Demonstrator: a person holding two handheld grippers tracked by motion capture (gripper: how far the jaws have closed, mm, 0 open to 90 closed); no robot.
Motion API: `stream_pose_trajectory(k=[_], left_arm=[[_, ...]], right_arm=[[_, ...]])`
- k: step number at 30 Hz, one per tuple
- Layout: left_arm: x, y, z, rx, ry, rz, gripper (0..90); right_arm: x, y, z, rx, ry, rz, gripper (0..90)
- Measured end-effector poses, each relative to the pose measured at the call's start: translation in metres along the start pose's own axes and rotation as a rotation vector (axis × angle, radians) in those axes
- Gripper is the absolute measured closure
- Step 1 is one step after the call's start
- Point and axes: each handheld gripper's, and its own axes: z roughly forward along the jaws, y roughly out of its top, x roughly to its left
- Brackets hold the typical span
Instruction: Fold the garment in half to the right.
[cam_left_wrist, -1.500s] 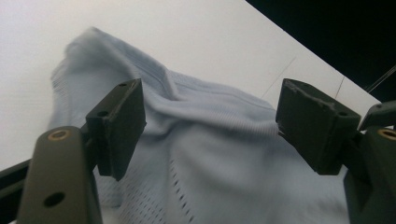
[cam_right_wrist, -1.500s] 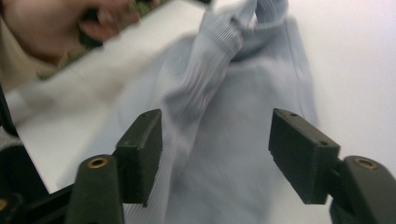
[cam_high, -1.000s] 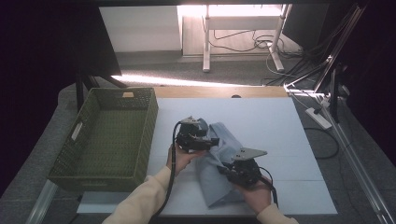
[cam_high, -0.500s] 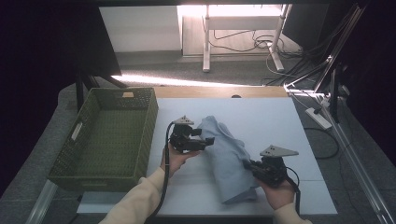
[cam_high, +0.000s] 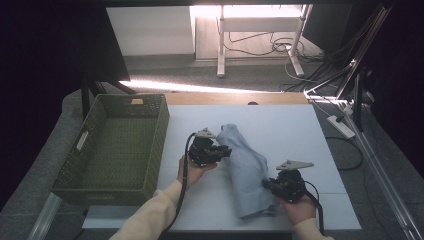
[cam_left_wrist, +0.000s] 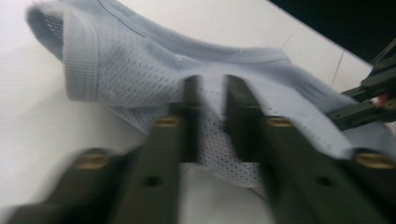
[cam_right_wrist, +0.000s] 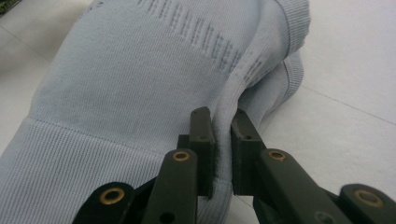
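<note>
Table (cam_high: 300, 130): white top; the near edge is cut off by the frame bottom and by both forearms.

Basket (cam_high: 117, 145): green woven, on the table's left side, well apart from the garment. The inside is in shade and hard to read.

Garment (cam_high: 246, 165): pale blue knit, lying in a long bundle from the table's middle toward the near edge, between the two grippers. Its folds hide what kind of garment it is; in the right gripper view a line of print (cam_right_wrist: 205, 42) on it is too blurred to read.

Left gripper (cam_high: 223, 150): held level, pointing right at the bundle's far end, hand beneath it, sleeve running in from the bottom. Its jaws have just been closing; in the blurred left gripper view mesh cloth (cam_left_wrist: 154, 88) sits between them, pinched.

Right gripper (cam_high: 266, 183): held level at the bundle's near right edge, pointing left, its grey plate on top. In its own view the jaws clamp a raised fold of the cloth.
</note>
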Motion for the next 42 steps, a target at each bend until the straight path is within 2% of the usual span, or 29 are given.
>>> stream_pose_trajectory(k=[2,4,8,11,14,16,18,22,24,26,27,28,31,32,34,37,42], left_arm=[[0.0,0.002,0.01,0.036,0.013,0.025,85.4],[0.002,0.002,0.018,0.065,0.021,0.032,86.8],[0.009,0.001,0.032,0.103,0.048,0.021,87.0],[0.016,-0.002,0.041,0.13,0.06,-0.001,87.5],[0.021,-0.005,0.045,0.138,0.046,-0.026,87.8],[0.022,-0.006,0.046,0.14,0.046,-0.025,87.8],[0.022,-0.005,0.045,0.142,0.051,-0.026,87.8],[0.022,-0.005,0.043,0.136,0.048,-0.031,87.2],[0.022,-0.005,0.043,0.134,0.044,-0.031,86.8],[0.021,-0.006,0.043,0.137,0.042,-0.027,86.8],[0.022,-0.006,0.043,0.136,0.04,-0.027,86.8],[0.022,-0.006,0.043,0.136,0.039,-0.028,86.8],[0.023,-0.006,0.043,0.137,0.036,-0.029,86.8],[0.023,-0.006,0.043,0.136,0.035,-0.03,86.8],[0.023,-0.006,0.043,0.138,0.034,-0.03,86.9],[0.023,-0.006,0.043,0.138,0.035,-0.031,87.0],[0.025,-0.007,0.044,0.143,0.035,-0.035,87.6]], right_arm=[[-0.001,0.0,0.001,0.002,0.001,0.001,81.8],[-0.001,0.0,0.001,0.007,-0.003,-0.005,81.9],[-0.001,-0.001,0.0,0.017,-0.006,-0.009,83.0],[-0.003,-0.002,0.001,0.035,-0.002,-0.005,83.5],[-0.006,-0.004,0.003,0.053,0.009,0.007,83.3],[-0.006,-0.003,0.003,0.051,0.021,0.013,78.5],[-0.005,-0.001,0.0,0.025,-0.001,0.011,63.1],[0.004,0.014,-0.021,-0.086,-0.041,-0.035,51.3],[0.011,0.023,-0.032,-0.15,-0.043,-0.084,49.7],[0.017,0.028,-0.034,-0.184,0.009,-0.11,52.9],[0.022,0.031,-0.032,-0.192,0.055,-0.126,59.6],[0.026,0.034,-0.029,-0.182,0.101,-0.141,64.8],[0.037,0.042,-0.015,-0.142,0.193,-0.161,82.8],[0.041,0.045,-0.009,-0.124,0.221,-0.176,86.3],[0.048,0.05,0.003,-0.096,0.229,-0.208,89.6],[0.055,0.056,0.02,-0.046,0.236,-0.244,89.7],[0.057,0.049,0.033,0.014,0.243,-0.27,89.8]])
